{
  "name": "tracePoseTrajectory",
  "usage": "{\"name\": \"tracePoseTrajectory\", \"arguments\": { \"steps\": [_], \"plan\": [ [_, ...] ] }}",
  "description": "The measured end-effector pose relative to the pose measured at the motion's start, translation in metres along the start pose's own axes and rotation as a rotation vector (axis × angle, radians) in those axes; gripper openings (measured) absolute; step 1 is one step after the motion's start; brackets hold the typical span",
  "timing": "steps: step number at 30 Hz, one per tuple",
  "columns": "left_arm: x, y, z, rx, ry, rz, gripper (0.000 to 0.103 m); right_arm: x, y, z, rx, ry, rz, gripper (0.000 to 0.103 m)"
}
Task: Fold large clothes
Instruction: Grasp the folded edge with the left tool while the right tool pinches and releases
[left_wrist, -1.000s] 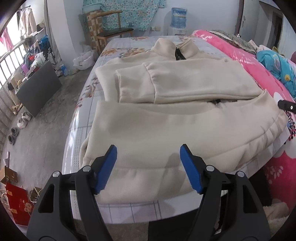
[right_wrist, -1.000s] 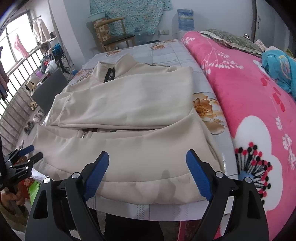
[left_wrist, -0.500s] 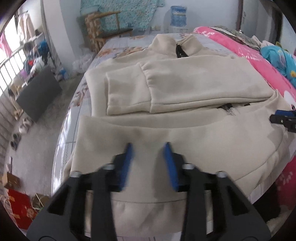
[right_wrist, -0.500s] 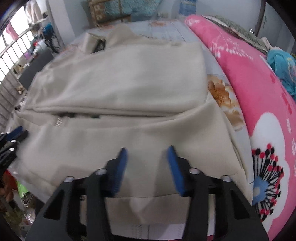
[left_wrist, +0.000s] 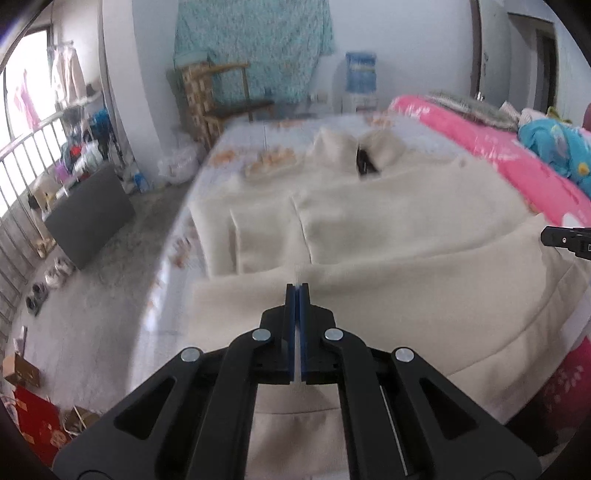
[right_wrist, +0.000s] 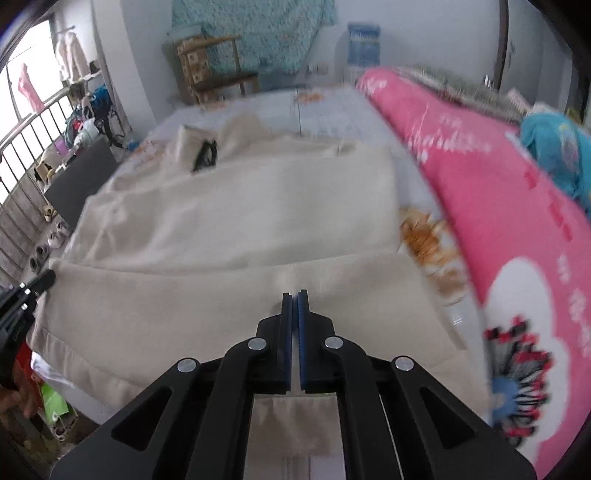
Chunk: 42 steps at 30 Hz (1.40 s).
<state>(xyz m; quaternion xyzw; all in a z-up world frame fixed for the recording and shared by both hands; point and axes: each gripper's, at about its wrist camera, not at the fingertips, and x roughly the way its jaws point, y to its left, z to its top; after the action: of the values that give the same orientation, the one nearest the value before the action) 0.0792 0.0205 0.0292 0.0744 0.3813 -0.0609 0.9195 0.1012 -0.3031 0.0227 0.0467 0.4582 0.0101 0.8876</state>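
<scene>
A large cream fleece jacket (left_wrist: 388, 229) lies flat on the bed, sleeves folded across its front, collar at the far end; it also shows in the right wrist view (right_wrist: 240, 214). My left gripper (left_wrist: 297, 291) is shut on the jacket's near hem at its left part, and the hem is lifted and folding over. My right gripper (right_wrist: 295, 299) is shut on the hem at its right part. The right gripper's tip shows at the right edge of the left wrist view (left_wrist: 565, 240), and the left gripper shows at the left edge of the right wrist view (right_wrist: 22, 299).
A pink flowered quilt (right_wrist: 498, 206) and a blue bundle (left_wrist: 554, 151) lie along the right of the bed. The floral sheet (left_wrist: 258, 147) covers the bed. A wooden chair (left_wrist: 221, 96), a water dispenser (left_wrist: 360, 81), railing and shoes (left_wrist: 48, 280) are beyond and left.
Both grippers went from wide open above the hem to shut on it. The hem has risen and moved toward the collar, and the views now look further up the bed.
</scene>
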Motion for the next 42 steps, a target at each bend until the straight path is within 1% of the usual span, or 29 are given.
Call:
{"name": "tracePoseTrajectory", "arguments": {
  "steps": [3,4,8,10,11,12,13,14,15,16,17,18,20,24,25,26,27,29,31,32,34,35,36,38,40,42],
  "plan": [
    [0.018,-0.009,-0.008,0.054,0.023,0.046,0.001,0.025,-0.004,-0.007,0.005,0.031,-0.012,0.003],
    [0.017,-0.011,-0.010,0.063,0.015,0.060,0.002,0.026,-0.005,-0.009,0.002,0.012,-0.012,0.003],
    [0.022,-0.011,-0.011,0.047,0.019,0.069,0.002,0.023,-0.005,-0.013,0.003,0.000,-0.003,0.003],
    [0.022,-0.013,-0.011,0.054,0.019,0.082,0.002,0.021,-0.007,-0.013,0.005,0.012,0.005,0.008],
    [0.022,-0.014,-0.012,0.059,0.017,0.088,0.002,0.017,-0.007,-0.012,0.005,0.010,-0.023,0.011],
    [0.022,-0.017,-0.014,0.065,0.017,0.093,0.002,0.012,-0.007,-0.010,-0.001,-0.002,-0.040,0.017],
    [0.021,-0.017,-0.014,0.067,0.017,0.097,0.002,0.002,-0.005,-0.009,-0.013,-0.030,-0.040,0.021],
    [0.021,-0.017,-0.014,0.068,0.019,0.099,0.002,-0.007,-0.002,-0.009,-0.019,-0.055,-0.031,0.032],
    [0.021,-0.017,-0.014,0.069,0.021,0.100,0.002,-0.016,0.001,-0.009,-0.027,-0.083,-0.018,0.039],
    [0.019,-0.017,-0.015,0.070,0.023,0.100,0.002,-0.026,0.007,-0.010,-0.046,-0.113,0.004,0.041],
    [0.019,-0.017,-0.014,0.070,0.026,0.099,0.002,-0.030,0.012,-0.011,-0.063,-0.122,0.021,0.042],
    [0.019,-0.017,-0.014,0.070,0.028,0.099,0.002,-0.031,0.017,-0.012,-0.080,-0.117,0.035,0.043],
    [0.019,-0.017,-0.013,0.071,0.032,0.101,0.002,-0.021,0.029,-0.017,-0.117,-0.074,0.084,0.043],
    [0.021,-0.017,-0.012,0.071,0.038,0.101,0.002,0.012,0.039,-0.025,-0.140,0.020,0.103,0.043],
    [0.021,-0.017,-0.012,0.071,0.040,0.098,0.003,0.020,0.040,-0.029,-0.140,0.041,0.093,0.043],
    [0.021,-0.016,-0.012,0.070,0.042,0.093,0.003,0.017,0.043,-0.030,-0.157,0.011,0.083,0.044],
    [0.020,-0.014,-0.011,0.065,0.044,0.081,0.004,0.014,0.046,-0.030,-0.169,0.011,0.073,0.044],
    [0.016,-0.005,-0.010,0.034,0.047,0.040,0.007,0.010,0.045,-0.029,-0.156,0.019,0.078,0.044],
    [0.010,0.006,-0.008,-0.007,0.031,0.014,0.011,0.008,0.043,-0.031,-0.159,0.020,0.083,0.044],
    [0.008,0.010,-0.008,-0.020,0.024,0.016,0.012,0.009,0.043,-0.031,-0.158,0.022,0.084,0.044],
    [0.009,0.018,-0.009,-0.027,0.029,0.069,0.012,0.006,0.044,-0.032,-0.158,0.023,0.081,0.044],
    [0.010,0.023,-0.009,-0.041,0.036,0.081,0.012,0.006,0.043,-0.032,-0.158,0.023,0.081,0.044],
    [0.012,0.030,-0.009,-0.069,0.042,0.088,0.012,0.007,0.044,-0.031,-0.157,0.024,0.080,0.044],
    [0.015,0.043,-0.009,-0.117,0.058,0.078,0.012,0.005,0.044,-0.032,-0.156,0.025,0.081,0.044],
    [0.016,0.049,-0.008,-0.131,0.054,0.074,0.012,0.010,0.047,-0.032,-0.157,0.026,0.080,0.044],
    [0.018,0.051,-0.007,-0.123,0.046,0.091,0.012,0.011,0.048,-0.032,-0.157,0.027,0.079,0.044]
  ]
}}
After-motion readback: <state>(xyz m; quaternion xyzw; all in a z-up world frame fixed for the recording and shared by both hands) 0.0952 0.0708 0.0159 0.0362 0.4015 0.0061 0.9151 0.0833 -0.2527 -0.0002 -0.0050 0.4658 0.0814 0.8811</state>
